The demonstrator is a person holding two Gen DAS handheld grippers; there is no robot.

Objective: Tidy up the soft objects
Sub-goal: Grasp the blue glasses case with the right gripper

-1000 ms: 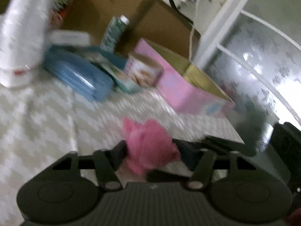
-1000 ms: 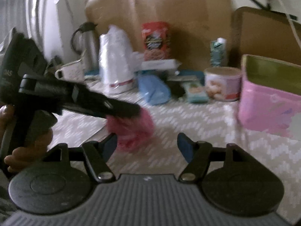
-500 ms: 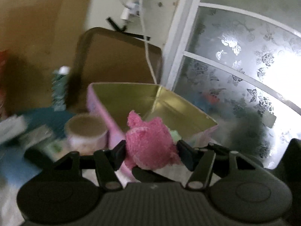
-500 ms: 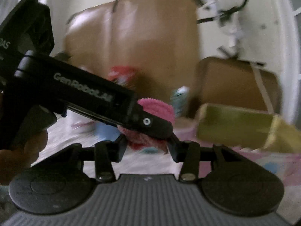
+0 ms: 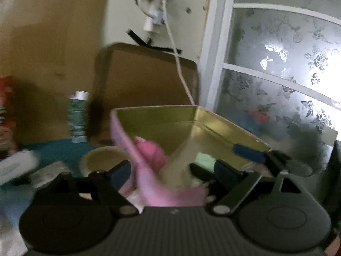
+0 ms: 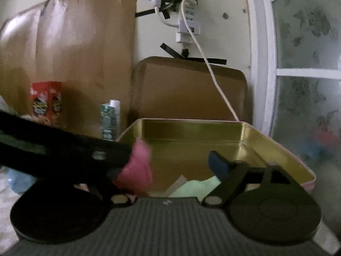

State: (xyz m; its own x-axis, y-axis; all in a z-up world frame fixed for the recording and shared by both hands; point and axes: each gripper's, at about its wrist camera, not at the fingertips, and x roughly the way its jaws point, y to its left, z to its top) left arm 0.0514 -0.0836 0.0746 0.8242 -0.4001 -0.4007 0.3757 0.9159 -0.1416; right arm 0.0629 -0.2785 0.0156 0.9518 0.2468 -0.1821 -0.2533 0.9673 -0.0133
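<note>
Pink and fuzzy, the soft toy [image 6: 136,166] hangs blurred at the near left wall of the tin box [image 6: 277,147], a rectangular container with a gold metal lining and pink outside. Both sets of jaws are opening: the left gripper [image 5: 170,170] and the right gripper [image 6: 168,168] stand wide, and neither presses on the toy. A pale green cloth [image 6: 198,186] (folded, smooth) lies on the box floor. Brown cardboard [image 6: 187,89] leans behind.
</note>
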